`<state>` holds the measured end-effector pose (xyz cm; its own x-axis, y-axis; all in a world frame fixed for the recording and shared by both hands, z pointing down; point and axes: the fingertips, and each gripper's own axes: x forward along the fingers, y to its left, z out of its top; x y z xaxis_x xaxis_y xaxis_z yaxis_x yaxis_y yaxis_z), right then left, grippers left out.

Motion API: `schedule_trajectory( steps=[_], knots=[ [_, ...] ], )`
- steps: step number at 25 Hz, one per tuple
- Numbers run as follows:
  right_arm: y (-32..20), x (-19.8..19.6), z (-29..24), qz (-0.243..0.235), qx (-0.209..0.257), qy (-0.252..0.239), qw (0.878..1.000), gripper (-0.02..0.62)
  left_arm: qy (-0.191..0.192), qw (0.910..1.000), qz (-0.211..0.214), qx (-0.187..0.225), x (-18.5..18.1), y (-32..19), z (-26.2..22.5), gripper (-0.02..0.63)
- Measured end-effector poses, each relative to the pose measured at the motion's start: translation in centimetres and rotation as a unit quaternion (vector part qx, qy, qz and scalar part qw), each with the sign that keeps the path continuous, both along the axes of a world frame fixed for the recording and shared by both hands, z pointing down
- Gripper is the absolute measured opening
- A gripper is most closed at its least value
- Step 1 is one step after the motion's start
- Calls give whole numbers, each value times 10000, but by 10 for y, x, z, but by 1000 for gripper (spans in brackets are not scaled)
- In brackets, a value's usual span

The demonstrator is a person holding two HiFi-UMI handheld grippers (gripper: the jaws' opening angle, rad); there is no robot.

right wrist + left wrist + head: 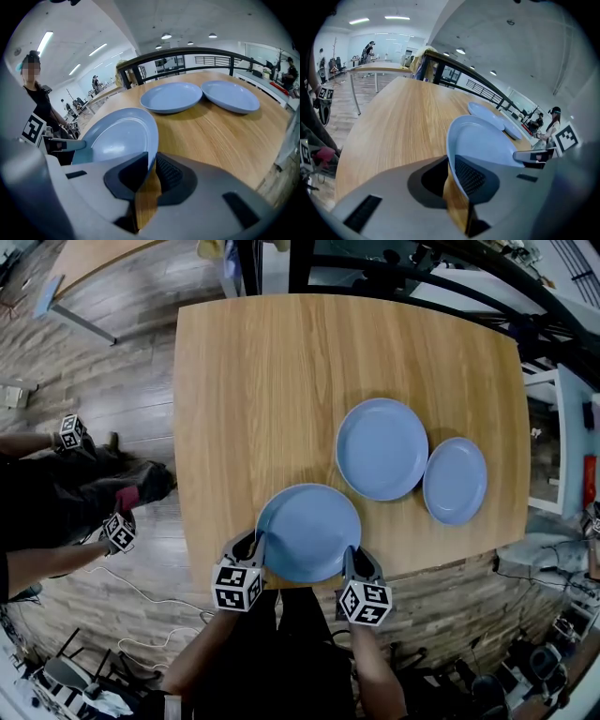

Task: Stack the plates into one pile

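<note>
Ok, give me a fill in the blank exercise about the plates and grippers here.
The wooden table holds ___ blue plates. The left gripper and right gripper both grip the rim of the plate ___ the person. The smallest plate lies farthest ___ in the head view.
Missing words: three; nearest; right.

From the head we look steeply down on the table (281,362), while both gripper views, low and close, share the nearest plate (309,531).
</note>
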<state>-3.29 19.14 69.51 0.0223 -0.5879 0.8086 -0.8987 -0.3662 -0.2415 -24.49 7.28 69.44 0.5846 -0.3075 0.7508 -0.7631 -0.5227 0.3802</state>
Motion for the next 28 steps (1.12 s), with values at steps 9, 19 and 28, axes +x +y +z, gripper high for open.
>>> schedule_trajectory(
  steps=[9, 19, 28],
  knots=[
    [10, -3, -21, 45, 59, -25, 10000, 64, 93, 9999, -106, 40, -5, 15, -25, 60],
    [14, -4, -49, -47, 306, 43, 9995, 63, 122, 9995, -211, 206, -10, 24, -50, 58],
    [20, 4, -75, -322, 558, 110, 9979, 61, 174, 9980, -455, 409, -8, 44, -74, 58]
  ],
)
